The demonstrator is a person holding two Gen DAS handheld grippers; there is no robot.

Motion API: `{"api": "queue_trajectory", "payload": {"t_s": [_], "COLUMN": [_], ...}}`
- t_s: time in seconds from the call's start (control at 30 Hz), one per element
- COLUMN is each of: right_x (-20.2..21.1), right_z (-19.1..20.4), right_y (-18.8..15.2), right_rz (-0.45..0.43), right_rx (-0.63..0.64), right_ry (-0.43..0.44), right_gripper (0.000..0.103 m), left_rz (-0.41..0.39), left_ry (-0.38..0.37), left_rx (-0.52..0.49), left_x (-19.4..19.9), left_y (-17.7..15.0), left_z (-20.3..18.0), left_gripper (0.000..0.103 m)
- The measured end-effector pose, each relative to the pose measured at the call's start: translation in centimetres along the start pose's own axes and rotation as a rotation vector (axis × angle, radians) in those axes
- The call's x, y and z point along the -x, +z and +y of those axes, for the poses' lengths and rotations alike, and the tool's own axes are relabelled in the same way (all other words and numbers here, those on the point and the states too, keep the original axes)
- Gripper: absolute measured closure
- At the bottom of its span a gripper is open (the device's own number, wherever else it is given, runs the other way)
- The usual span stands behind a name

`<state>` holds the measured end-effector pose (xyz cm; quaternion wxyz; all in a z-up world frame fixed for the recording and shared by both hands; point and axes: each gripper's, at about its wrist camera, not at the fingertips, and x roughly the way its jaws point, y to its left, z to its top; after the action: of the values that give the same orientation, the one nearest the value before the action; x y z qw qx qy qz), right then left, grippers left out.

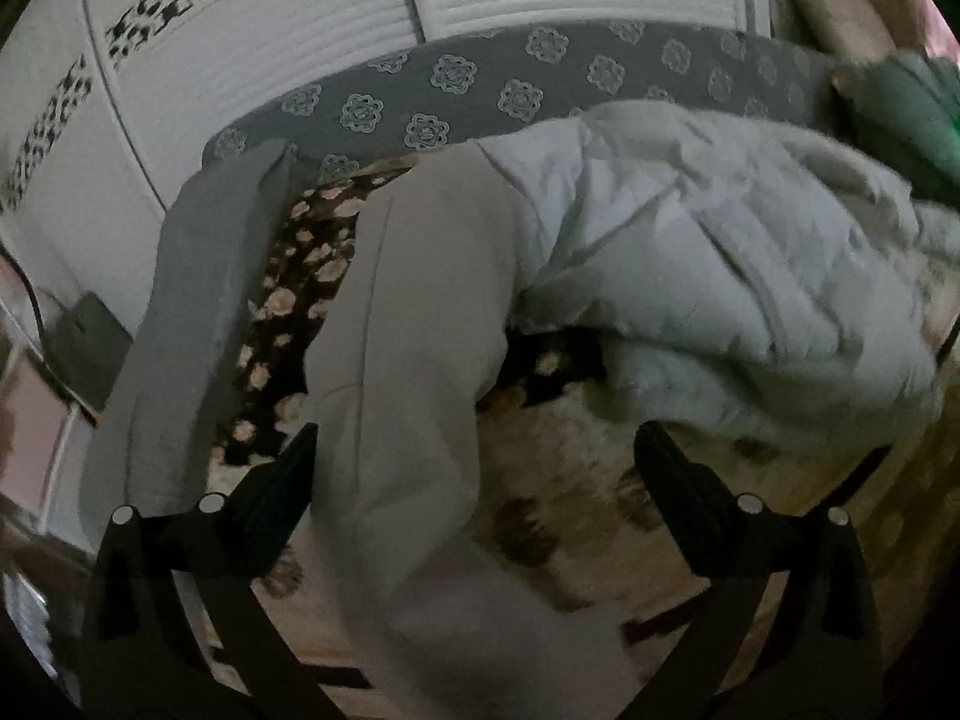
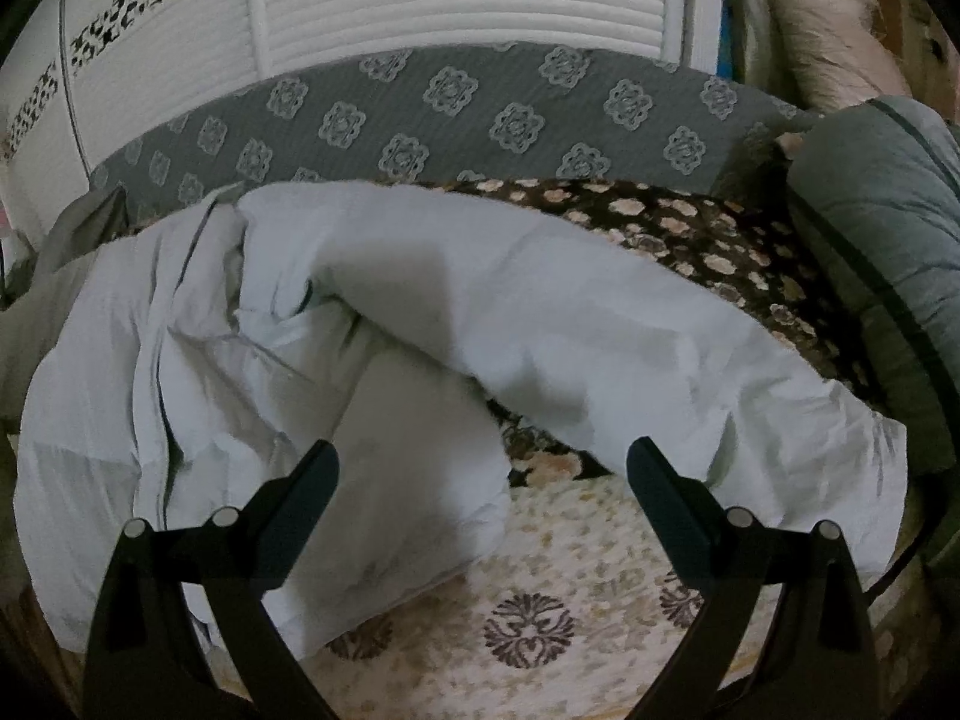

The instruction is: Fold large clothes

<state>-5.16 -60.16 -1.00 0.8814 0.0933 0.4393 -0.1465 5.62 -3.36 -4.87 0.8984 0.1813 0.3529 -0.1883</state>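
A light grey-white garment [image 2: 540,324] lies crumpled on a patterned bedspread [image 2: 540,600]; it also shows in the left wrist view [image 1: 720,252] at the right. A beige-grey piece of clothing, like trouser legs [image 1: 420,360], runs down the middle of the left wrist view. My left gripper [image 1: 474,450] is open and empty, its fingers either side of that beige piece, just above it. My right gripper [image 2: 483,468] is open and empty, over a folded sleeve-like part [image 2: 414,480] of the light garment.
A grey cover with a flower pattern [image 2: 456,114] lies at the far edge, before white ribbed panels [image 2: 468,6]. A dark flowered cloth [image 2: 708,240] lies under the garments. A grey-green bundle [image 2: 876,228] sits at the right. A dark box [image 1: 90,348] and cable are at the left.
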Motion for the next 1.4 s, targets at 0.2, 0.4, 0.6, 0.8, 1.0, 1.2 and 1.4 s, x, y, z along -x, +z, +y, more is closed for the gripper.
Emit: {"api": "queue_trajectory", "payload": {"t_s": [0.2, 0.4, 0.6, 0.8, 1.0, 1.2, 1.4], "right_x": [-2.4, -4.7, -5.7, -6.3, -7.3, -7.7, -8.0], "right_z": [0.2, 0.7, 0.9, 0.9, 1.8, 1.5, 1.1], "right_y": [-1.6, -2.6, -2.2, -1.9, -2.2, -2.4, -2.5], "right_rz": [0.087, 0.139, 0.142, 0.137, 0.141, 0.144, 0.143], "right_rx": [-0.012, -0.007, 0.001, -0.012, 0.005, 0.002, -0.003], "right_ry": [0.038, 0.061, 0.064, 0.08, 0.098, 0.128, 0.14], "right_gripper": [0.006, 0.006, 0.006, 0.006, 0.006, 0.006, 0.006], "left_rz": [0.035, -0.019, -0.332, -0.161, 0.092, 0.009, 0.164], "left_ry": [0.033, 0.081, 0.057, 0.133, 0.05, 0.191, 0.1], "left_rx": [-0.095, -0.07, 0.005, -0.11, 0.061, 0.095, 0.176], "left_x": [-2.4, -2.9, 3.4, -1.3, -9.5, -6.5, -8.2], "left_y": [0.0, 1.7, 4.2, 4.0, 0.8, 2.4, 0.5], "left_z": [-6.3, -10.1, -12.2, -15.1, -12.1, -9.9, -7.2], "left_gripper": [0.003, 0.003, 0.003, 0.003, 0.003, 0.003, 0.003]}}
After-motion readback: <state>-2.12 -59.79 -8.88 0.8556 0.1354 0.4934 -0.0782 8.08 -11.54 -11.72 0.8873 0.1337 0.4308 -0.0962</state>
